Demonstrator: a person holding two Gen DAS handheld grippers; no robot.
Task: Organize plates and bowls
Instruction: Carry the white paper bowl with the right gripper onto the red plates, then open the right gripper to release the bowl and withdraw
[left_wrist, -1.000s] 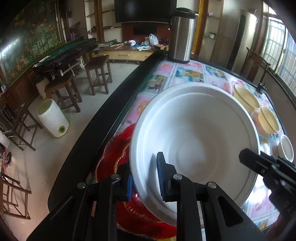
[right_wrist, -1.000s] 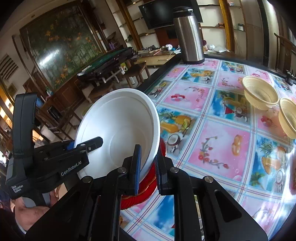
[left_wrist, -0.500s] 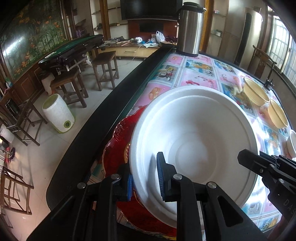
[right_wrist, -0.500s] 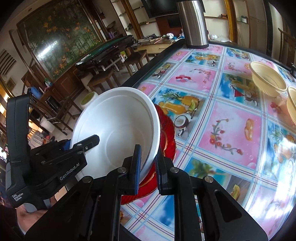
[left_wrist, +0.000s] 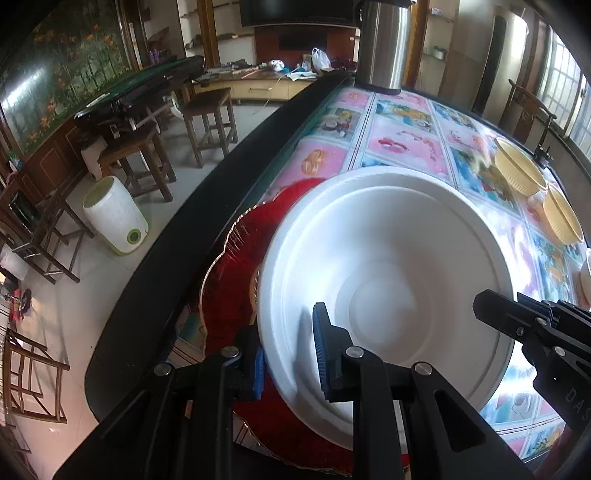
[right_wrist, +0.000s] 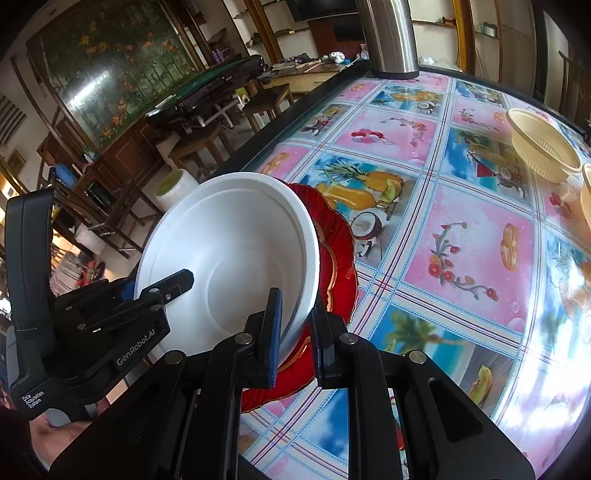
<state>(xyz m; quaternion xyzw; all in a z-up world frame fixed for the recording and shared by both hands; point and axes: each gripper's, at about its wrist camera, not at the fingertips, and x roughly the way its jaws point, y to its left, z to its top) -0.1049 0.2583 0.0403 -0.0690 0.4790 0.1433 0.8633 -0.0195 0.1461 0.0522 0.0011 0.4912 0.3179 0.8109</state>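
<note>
left wrist: left claw (left_wrist: 290, 349) clamped on near rim of empty white bowl (left_wrist: 388, 280), over red plate (left_wrist: 236, 266) at worktop (left_wrist: 402, 147) edge | right wrist: right claw (right_wrist: 295, 325) clamped on opposite rim; two empty yellow bowls (right_wrist: 543, 151) well apart

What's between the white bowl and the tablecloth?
A red plate lies under the white bowl, on the tablecloth; the right wrist view shows it best.
</note>
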